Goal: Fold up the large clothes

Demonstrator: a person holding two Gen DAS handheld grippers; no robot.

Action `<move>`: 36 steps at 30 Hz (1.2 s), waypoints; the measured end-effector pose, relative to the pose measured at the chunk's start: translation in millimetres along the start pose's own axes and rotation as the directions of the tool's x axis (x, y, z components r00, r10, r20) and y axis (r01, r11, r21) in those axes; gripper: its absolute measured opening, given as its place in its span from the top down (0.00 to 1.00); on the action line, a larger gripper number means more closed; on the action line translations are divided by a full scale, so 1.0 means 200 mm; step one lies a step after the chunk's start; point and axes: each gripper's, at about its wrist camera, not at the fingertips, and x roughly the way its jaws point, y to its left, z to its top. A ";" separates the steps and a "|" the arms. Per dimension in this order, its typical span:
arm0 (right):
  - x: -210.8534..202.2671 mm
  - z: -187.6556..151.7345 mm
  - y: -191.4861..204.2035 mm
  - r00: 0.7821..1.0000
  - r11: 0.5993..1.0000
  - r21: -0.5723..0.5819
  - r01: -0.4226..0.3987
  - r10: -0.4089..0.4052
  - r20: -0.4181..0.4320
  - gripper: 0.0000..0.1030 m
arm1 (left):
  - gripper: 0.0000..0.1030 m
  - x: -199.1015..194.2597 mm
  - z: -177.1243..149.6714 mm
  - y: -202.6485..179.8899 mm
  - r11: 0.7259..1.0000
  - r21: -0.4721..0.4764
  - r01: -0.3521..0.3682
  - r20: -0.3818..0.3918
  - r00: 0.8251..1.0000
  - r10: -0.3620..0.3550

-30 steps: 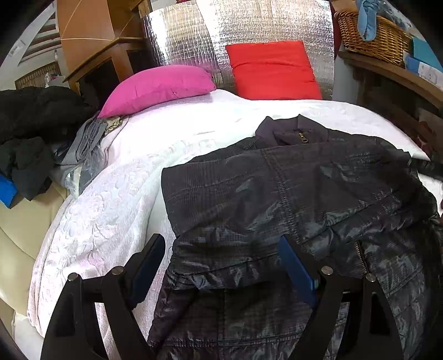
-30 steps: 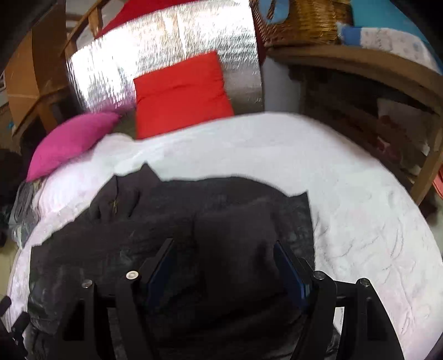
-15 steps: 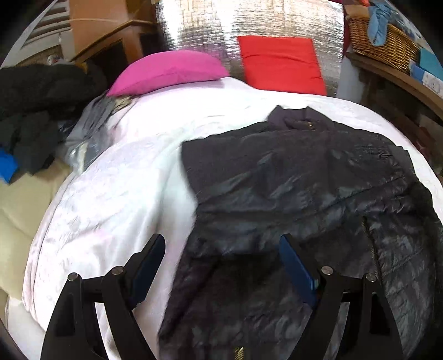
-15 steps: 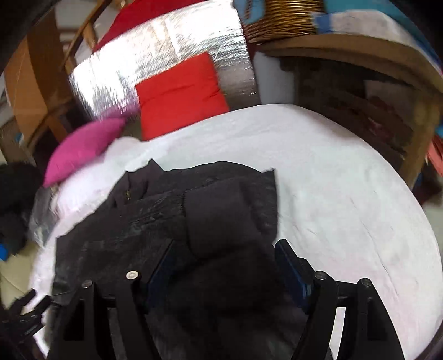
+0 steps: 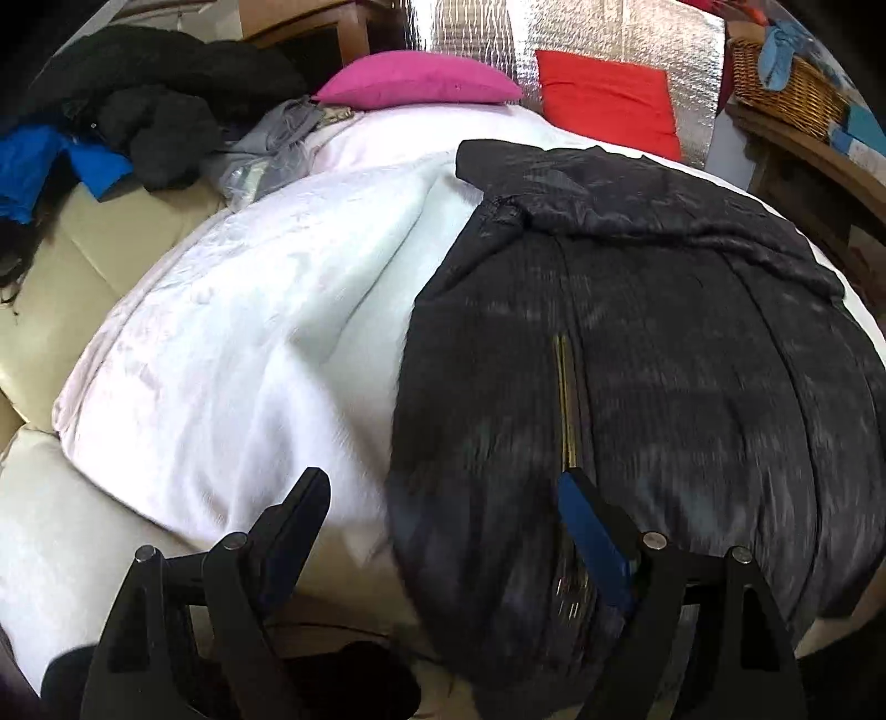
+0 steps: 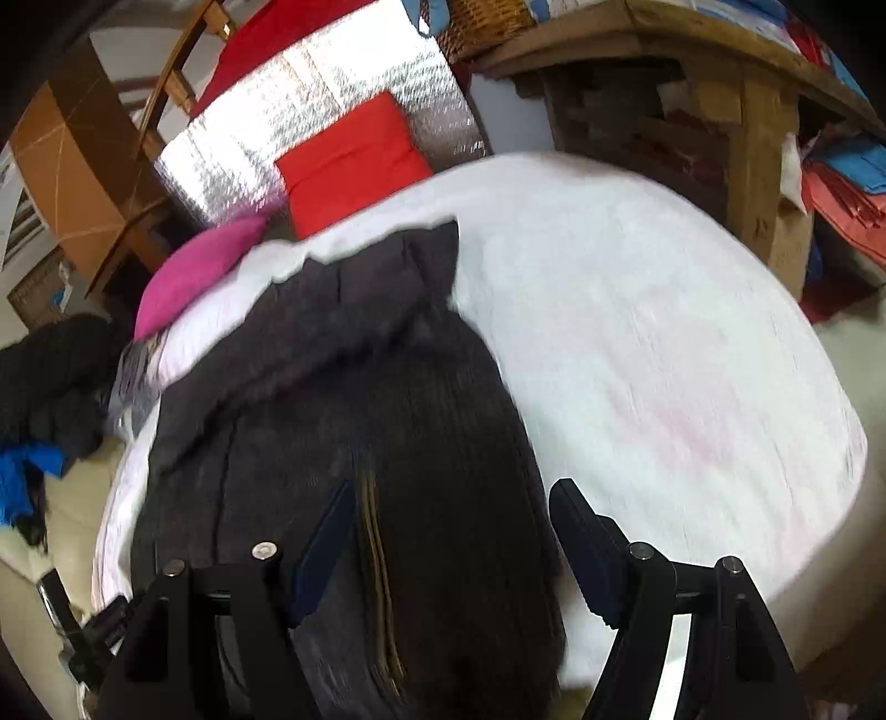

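Note:
A dark quilted jacket (image 5: 664, 354) lies on the white bedspread (image 5: 249, 332), its brass zipper (image 5: 565, 399) running toward me and a sleeve folded across its far end. My left gripper (image 5: 437, 515) is open and empty, hovering over the jacket's near left edge. In the right wrist view the same jacket (image 6: 343, 399) fills the lower left. My right gripper (image 6: 451, 526) is open over its near right edge, with the zipper (image 6: 376, 554) beside the left finger. Both views are blurred by motion.
A pink pillow (image 5: 421, 80) and a red cushion (image 5: 609, 111) lie at the bed's head against a silver foil panel (image 5: 554, 33). Dark and blue clothes (image 5: 111, 111) are heaped at the left. A wooden shelf with a wicker basket (image 5: 786, 94) stands at the right.
Both grippers have pulled back toward the jacket's near hem and tilted down. The jacket now fills more of each view. Both stay open.

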 end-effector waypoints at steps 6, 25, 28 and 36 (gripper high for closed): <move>-0.05 -0.20 -0.05 1.000 1.000 -0.015 -0.004 0.004 -0.026 0.26 | 0.18 -0.02 -0.07 -0.03 1.000 0.031 -0.006 0.001 1.000 0.006; 0.14 0.23 0.39 0.995 0.989 -0.122 -0.080 0.085 0.043 0.26 | 0.18 -0.01 0.37 -0.26 0.991 0.134 0.010 0.123 0.992 -0.026; 0.29 0.38 0.49 0.994 0.988 -0.121 -0.096 0.101 0.043 0.26 | 0.18 0.06 0.46 -0.31 0.990 0.143 0.013 0.119 0.992 -0.031; 0.72 0.69 0.62 0.993 0.995 -0.043 -0.085 0.089 0.078 0.43 | 0.18 0.24 0.69 -0.41 0.988 0.154 -0.008 0.120 0.993 -0.011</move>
